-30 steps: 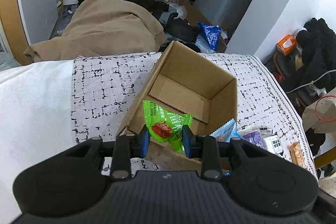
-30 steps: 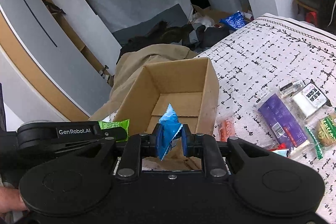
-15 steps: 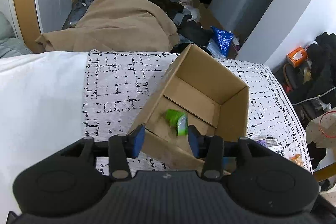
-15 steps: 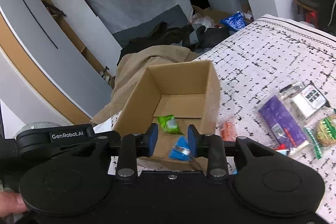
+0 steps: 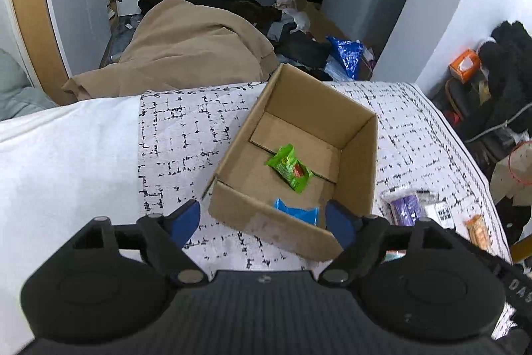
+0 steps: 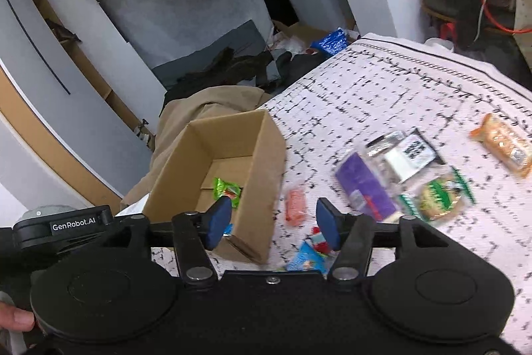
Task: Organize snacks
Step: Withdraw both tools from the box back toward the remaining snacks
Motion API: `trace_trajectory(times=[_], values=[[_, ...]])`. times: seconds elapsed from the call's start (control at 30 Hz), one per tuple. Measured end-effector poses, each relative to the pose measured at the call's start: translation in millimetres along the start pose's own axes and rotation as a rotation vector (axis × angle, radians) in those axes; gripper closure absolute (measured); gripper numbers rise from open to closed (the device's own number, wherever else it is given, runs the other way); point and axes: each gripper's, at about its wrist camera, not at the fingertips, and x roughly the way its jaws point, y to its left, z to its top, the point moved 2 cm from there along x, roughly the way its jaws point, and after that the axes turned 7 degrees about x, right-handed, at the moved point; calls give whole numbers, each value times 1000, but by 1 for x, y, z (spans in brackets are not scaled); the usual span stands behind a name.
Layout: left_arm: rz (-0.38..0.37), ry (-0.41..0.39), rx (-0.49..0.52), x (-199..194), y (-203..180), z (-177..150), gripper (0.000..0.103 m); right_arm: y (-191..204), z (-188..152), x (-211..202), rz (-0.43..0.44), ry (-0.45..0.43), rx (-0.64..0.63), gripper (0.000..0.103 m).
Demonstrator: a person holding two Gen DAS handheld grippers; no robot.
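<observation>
My left gripper [image 5: 262,220] has its jaws spread wide with nothing between them; they have just been opening, and its blue pads [image 5: 186,220] hang over the near wall of the cardboard box [image 5: 272,227]. My right gripper [image 6: 272,223] is open too, its jaws likewise just parted and holding nothing, and it hangs over the near right corner of the box with one pad over the inside and the other over the cloth. Inside the box a green snack packet [image 5: 290,168] lies flat near the middle of the floor, across the seam of the bottom flaps, and a blue packet [image 5: 296,211] lies against the near wall (only its top edge shows above the wall from the left camera). The box stands open-topped on a white cloth with black dashes [image 5: 186,135]. To its right on the cloth the other snacks lie loose: a small pink packet [image 6: 295,205] just beside the box wall, a purple packet [image 6: 362,185], a clear packet with a black-and-white label [image 6: 404,153], a green-trimmed packet [image 6: 435,193], and an orange packet [image 6: 503,148] farther out. These are blurred in the right view. Beyond the cloth's far edge sits a heap of tan fabric [image 5: 186,52].
</observation>
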Motion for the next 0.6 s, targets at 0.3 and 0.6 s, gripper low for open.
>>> trace_trajectory(times=[0.3, 0.6], values=[[32, -20, 83, -15, -22, -9, 8, -33, -4, -26, -57, 15, -1, 33], [-12, 3, 153, -22, -53, -23, 0, -54, -15, -41, -71, 24, 4, 19]])
